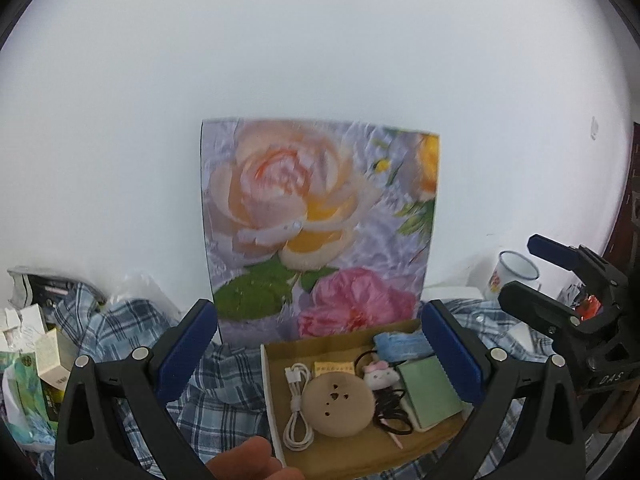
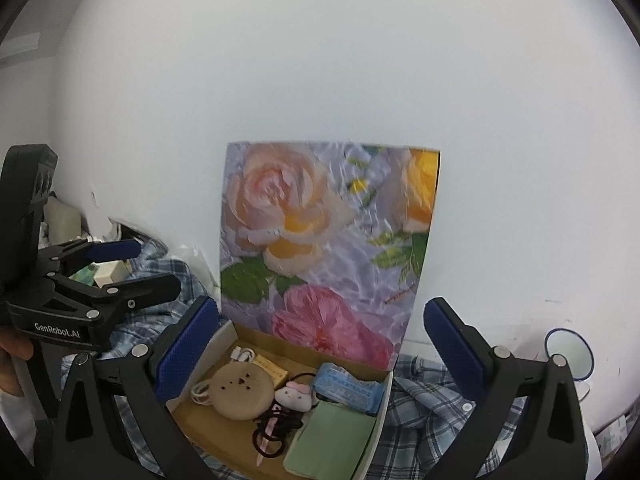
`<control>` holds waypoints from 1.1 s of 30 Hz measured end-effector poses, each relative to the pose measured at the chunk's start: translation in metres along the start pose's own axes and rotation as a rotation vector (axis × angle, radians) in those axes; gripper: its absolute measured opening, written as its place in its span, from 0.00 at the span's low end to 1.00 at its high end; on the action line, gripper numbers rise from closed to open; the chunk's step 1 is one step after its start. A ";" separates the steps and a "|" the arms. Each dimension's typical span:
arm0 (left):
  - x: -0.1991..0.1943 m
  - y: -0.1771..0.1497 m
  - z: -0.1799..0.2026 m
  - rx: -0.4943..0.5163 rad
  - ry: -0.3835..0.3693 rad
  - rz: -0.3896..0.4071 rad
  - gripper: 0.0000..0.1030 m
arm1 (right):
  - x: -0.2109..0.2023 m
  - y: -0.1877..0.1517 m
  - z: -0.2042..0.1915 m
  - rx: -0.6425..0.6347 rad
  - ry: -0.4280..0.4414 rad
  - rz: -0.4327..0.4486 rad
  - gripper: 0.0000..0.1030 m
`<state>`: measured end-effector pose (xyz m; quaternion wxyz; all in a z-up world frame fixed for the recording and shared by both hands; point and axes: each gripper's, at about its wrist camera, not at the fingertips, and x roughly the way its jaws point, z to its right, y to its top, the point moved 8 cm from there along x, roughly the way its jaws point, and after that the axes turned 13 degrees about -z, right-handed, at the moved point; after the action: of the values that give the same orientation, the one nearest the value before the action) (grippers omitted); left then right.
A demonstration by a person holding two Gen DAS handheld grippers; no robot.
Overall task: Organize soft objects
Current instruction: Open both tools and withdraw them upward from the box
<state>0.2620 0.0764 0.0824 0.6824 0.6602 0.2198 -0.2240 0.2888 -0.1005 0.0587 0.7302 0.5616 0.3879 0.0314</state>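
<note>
An open cardboard box with a raised floral lid rests on a blue plaid shirt. Inside lie a round tan pouch, a white cable, a small pink-and-white plush, black hair ties, a green notebook and a blue tissue pack. My left gripper is open above the box. My right gripper is open and empty, also over the box.
Small cartons and packets pile up at the left. A white enamel mug stands at the right by the white wall. The right gripper's body shows at the right of the left wrist view.
</note>
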 end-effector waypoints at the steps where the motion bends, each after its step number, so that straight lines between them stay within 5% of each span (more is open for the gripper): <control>1: -0.005 0.002 0.001 0.005 -0.003 0.011 1.00 | -0.005 0.002 -0.001 0.002 0.005 0.010 0.99; 4: -0.022 0.007 0.003 0.023 0.041 0.043 1.00 | -0.020 0.007 -0.004 0.004 0.004 0.031 0.99; 15: -0.093 0.019 0.033 0.069 0.003 0.179 1.00 | -0.075 0.024 -0.011 0.000 -0.052 0.106 1.00; 21: -0.130 0.020 0.053 0.089 0.004 0.239 1.00 | -0.108 0.033 -0.023 -0.018 -0.003 0.173 1.00; 33: -0.171 0.011 0.080 0.127 0.031 0.287 1.00 | -0.163 0.030 -0.030 -0.042 -0.061 0.228 1.00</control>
<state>0.1319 -0.0003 0.1960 0.6607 0.7302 0.1190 -0.1272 0.1688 -0.1439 0.1682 0.7448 0.5874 0.2984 0.1052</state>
